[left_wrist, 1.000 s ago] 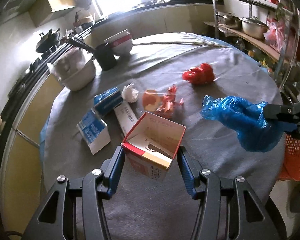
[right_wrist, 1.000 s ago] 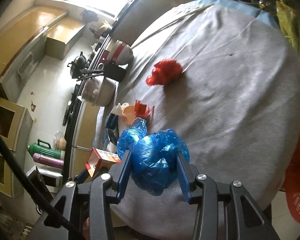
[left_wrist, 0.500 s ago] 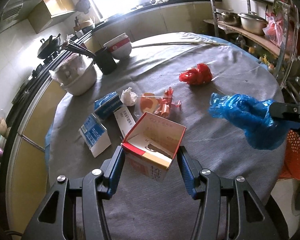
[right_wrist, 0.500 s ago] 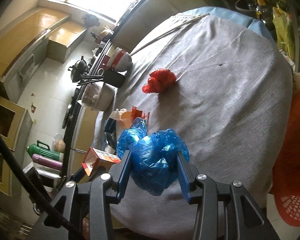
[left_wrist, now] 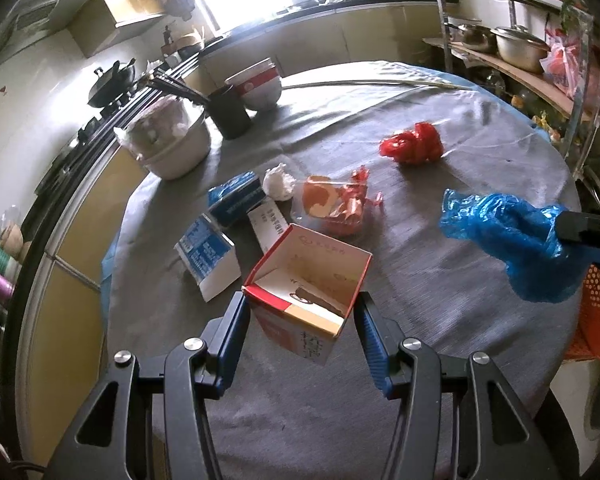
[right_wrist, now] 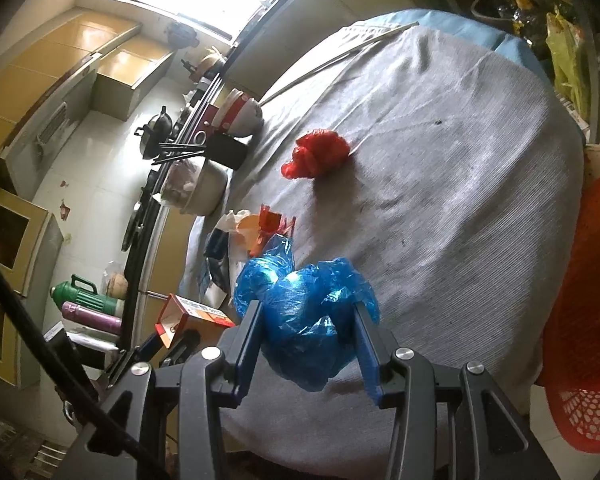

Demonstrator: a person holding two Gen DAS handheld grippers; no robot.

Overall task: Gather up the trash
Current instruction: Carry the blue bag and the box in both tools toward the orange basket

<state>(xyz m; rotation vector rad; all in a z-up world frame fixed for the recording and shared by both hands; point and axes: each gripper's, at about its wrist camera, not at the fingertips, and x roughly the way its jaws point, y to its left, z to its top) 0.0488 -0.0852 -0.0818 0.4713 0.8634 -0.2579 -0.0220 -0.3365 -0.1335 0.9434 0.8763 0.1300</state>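
— Holding anything, the left tool (left_wrist: 302, 314)?
— Clamped on the open box (left_wrist: 306, 296), lifted above the surface (left_wrist: 440, 320).
— The right tool (right_wrist: 308, 334)?
— Squeezing the blue bag (right_wrist: 306, 308), near the orange basket (right_wrist: 580, 320).

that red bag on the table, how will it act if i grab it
The red bag looks like thin crumpled plastic, so probably light and floppy, squashing between fingers. Its glossy folds may slip. It sits loosely bunched on the cloth, so a push would likely slide it.
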